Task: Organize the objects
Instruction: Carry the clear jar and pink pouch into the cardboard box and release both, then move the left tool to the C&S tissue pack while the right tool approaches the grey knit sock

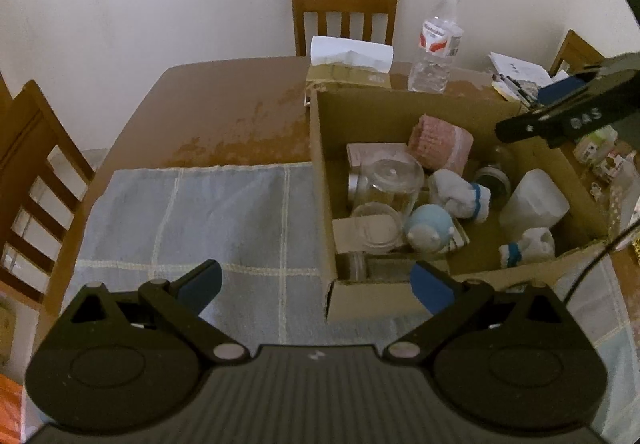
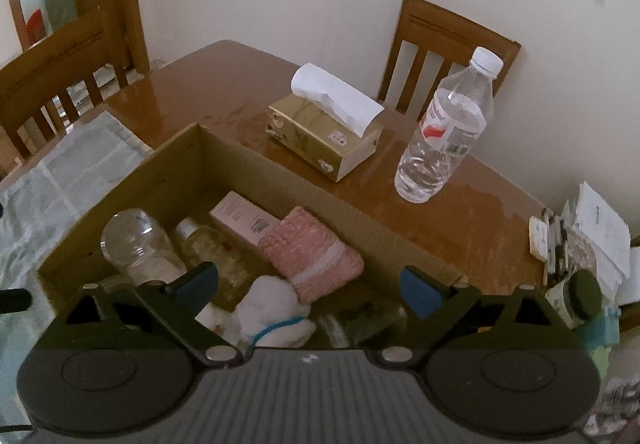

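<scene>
An open cardboard box stands on the table. Inside lie glass jars, a pink knitted cloth, a white sock with a blue band, a pale blue round toy and a white plastic container. My left gripper is open at the box's near left corner, holding nothing. My right gripper hangs open over the box, above the white sock, and does not touch it. Beyond it lie the pink cloth, a pink carton and a clear jar.
A blue-grey checked cloth covers the table left of the box. Behind the box stand a tissue box and a water bottle. Papers and a dark-lidded jar crowd the right. Wooden chairs ring the table.
</scene>
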